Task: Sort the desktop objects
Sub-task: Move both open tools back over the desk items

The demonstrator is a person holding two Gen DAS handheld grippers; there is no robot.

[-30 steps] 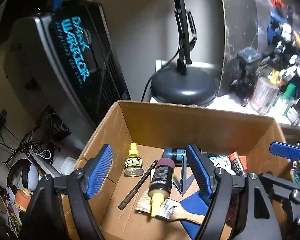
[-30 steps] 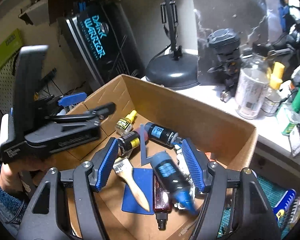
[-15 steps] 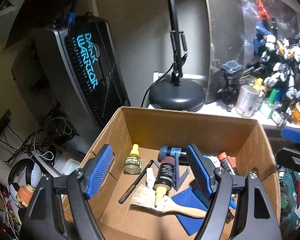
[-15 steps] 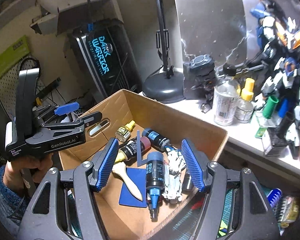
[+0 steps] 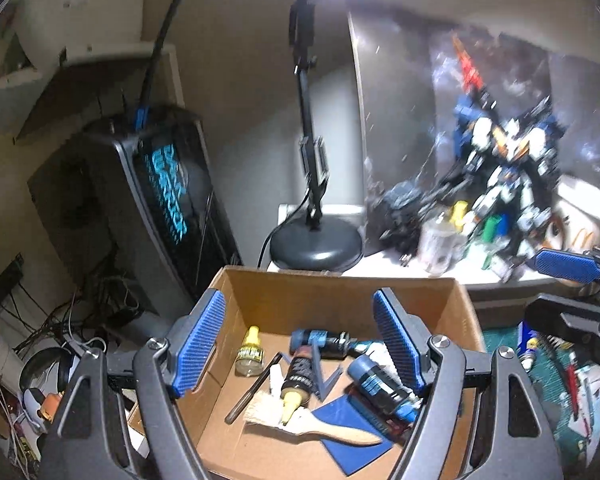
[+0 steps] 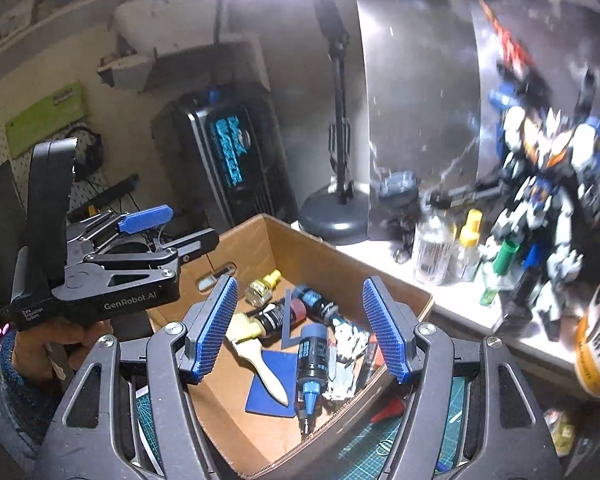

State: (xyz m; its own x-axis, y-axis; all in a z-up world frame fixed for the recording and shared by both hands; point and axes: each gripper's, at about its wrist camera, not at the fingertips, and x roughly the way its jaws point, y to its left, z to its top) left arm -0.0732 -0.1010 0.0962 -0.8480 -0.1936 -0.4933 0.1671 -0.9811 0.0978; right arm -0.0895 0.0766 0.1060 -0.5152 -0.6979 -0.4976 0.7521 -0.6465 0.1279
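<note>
Both grippers — left (image 5: 298,352), right (image 6: 298,330) — gape wide, holding nothing, above the brown cardboard box (image 5: 340,290) of paint bottles.

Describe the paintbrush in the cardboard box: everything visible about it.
The paintbrush is a flat brush with pale, splayed bristles, a whitish band at the ferrule and a light wooden handle tapering to a rounded end. It lies flat on the floor of the cardboard box, and neither gripper holds it. Its handle rests across the blue sheet. The yellow nozzle of the dark bottle lies over its bristle end. In the right wrist view the bristles point toward the box's back wall.
</note>
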